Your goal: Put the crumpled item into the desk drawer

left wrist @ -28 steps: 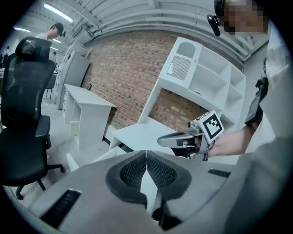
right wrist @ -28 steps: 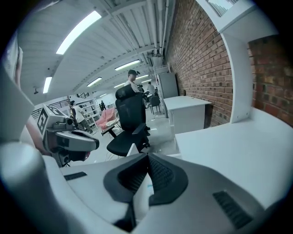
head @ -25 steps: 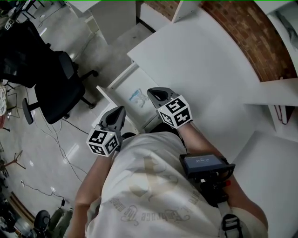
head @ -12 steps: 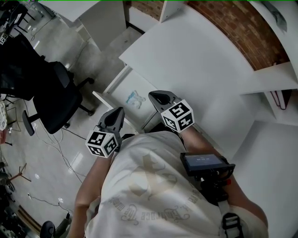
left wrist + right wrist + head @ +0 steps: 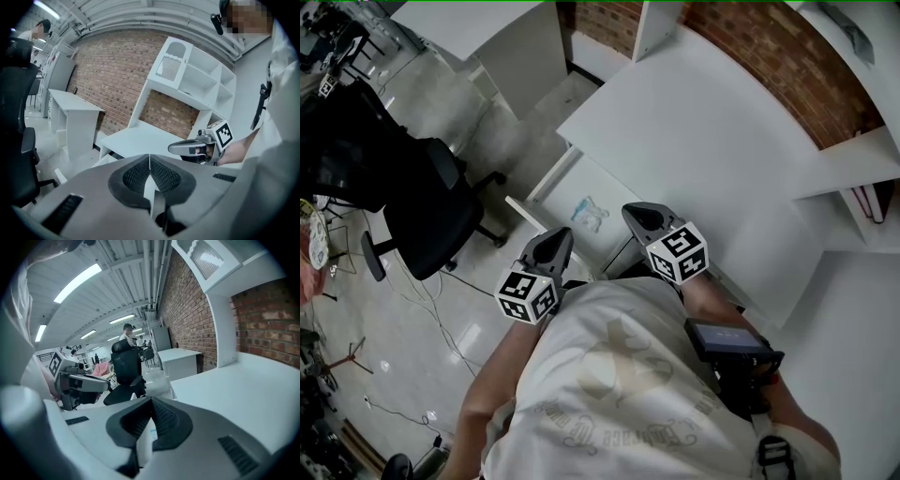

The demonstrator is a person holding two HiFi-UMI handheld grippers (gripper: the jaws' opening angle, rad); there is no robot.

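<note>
A crumpled white-and-blue item [image 5: 589, 213] lies inside the open white desk drawer [image 5: 546, 178], which is pulled out from under the white desk [image 5: 712, 131]. My left gripper [image 5: 555, 242] hangs shut and empty over the drawer's near edge. My right gripper [image 5: 639, 217] is shut and empty too, just right of the item and above the drawer's right side. In the left gripper view the pads [image 5: 161, 174] meet at the tip, and the right gripper [image 5: 190, 148] shows ahead. From the right gripper view, the left gripper [image 5: 84, 382] appears at the left.
A black office chair [image 5: 431, 202] stands on the floor left of the drawer, with cables [image 5: 441, 319] lying near it. White shelves [image 5: 853, 178] and a brick wall [image 5: 787, 56] border the desk at the right. Another white desk [image 5: 478, 23] stands at the top left.
Both grippers stay shut. The right gripper has drawn a little back and away from the crumpled item, which stays in the drawer. The head view has shifted.
</note>
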